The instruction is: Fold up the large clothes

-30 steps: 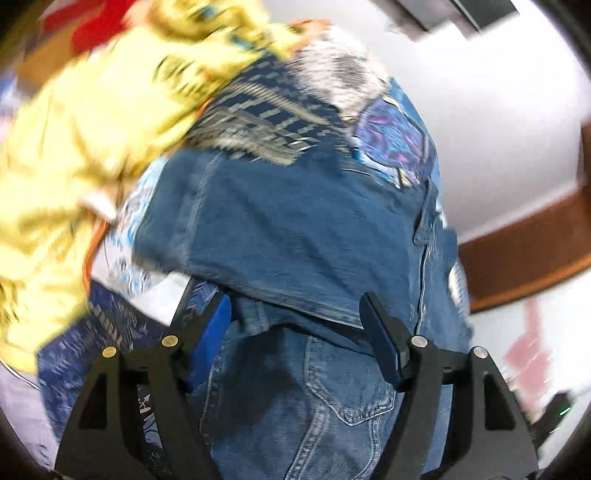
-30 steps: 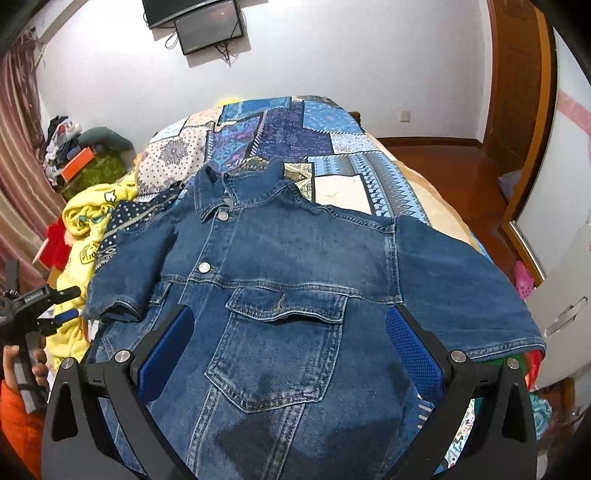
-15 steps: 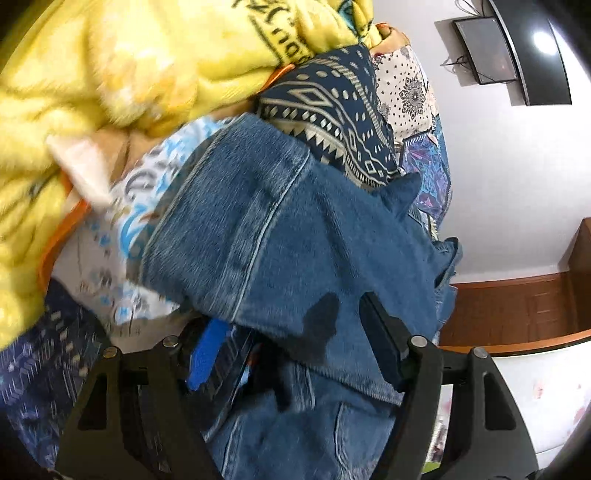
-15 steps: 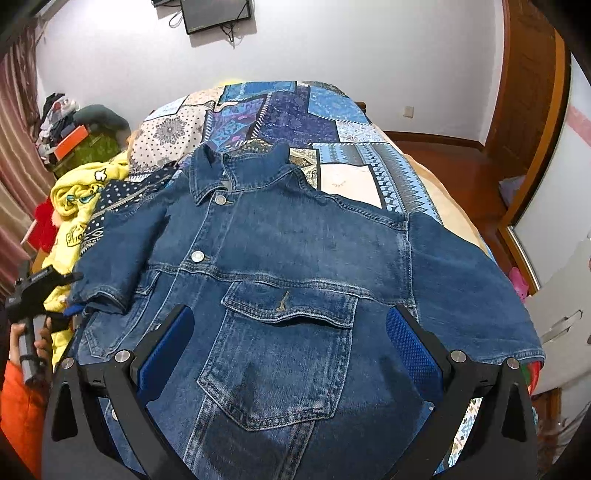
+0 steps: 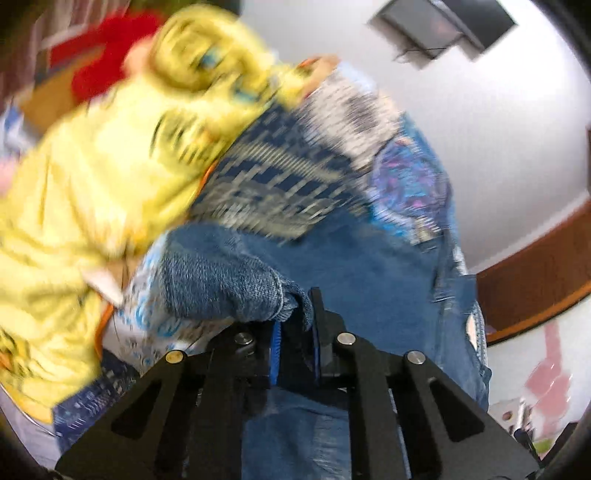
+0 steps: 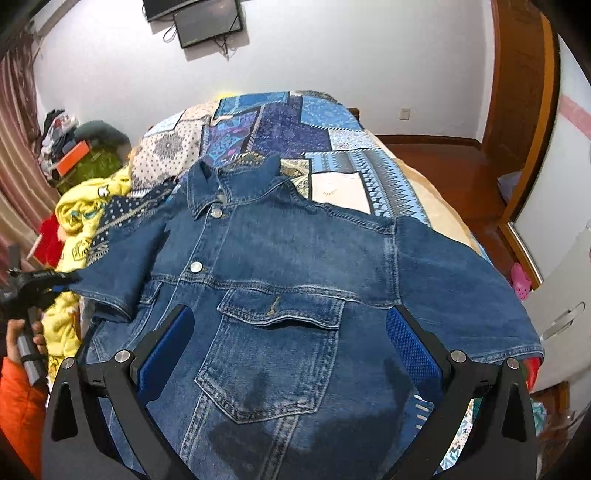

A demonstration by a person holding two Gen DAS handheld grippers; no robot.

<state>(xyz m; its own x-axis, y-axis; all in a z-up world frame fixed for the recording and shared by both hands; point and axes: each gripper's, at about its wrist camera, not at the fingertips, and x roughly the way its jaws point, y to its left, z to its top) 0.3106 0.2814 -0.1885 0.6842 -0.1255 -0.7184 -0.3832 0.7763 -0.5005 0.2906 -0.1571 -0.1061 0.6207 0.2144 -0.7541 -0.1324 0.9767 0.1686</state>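
A blue denim short-sleeved jacket (image 6: 280,266) lies front up on the patchwork bedspread (image 6: 295,125), collar toward the far wall. My left gripper (image 5: 295,332) is shut on the hem of the jacket's left sleeve (image 5: 229,288); it also shows at the left edge of the right wrist view (image 6: 64,278), holding that sleeve's corner. My right gripper (image 6: 288,339) is open and empty, hovering above the jacket's chest pocket (image 6: 273,350). The right sleeve (image 6: 461,288) lies flat and spread out.
A yellow printed garment (image 6: 79,221) and red cloth (image 6: 50,236) lie piled at the bed's left side. A wall-mounted screen (image 6: 207,22) hangs behind the bed. A wooden floor (image 6: 454,158) and a white cabinet (image 6: 561,295) are to the right.
My left gripper has closed on the left sleeve's hem, which it straddled open before. The left wrist view is blurred by movement. My right gripper stays open over the jacket.
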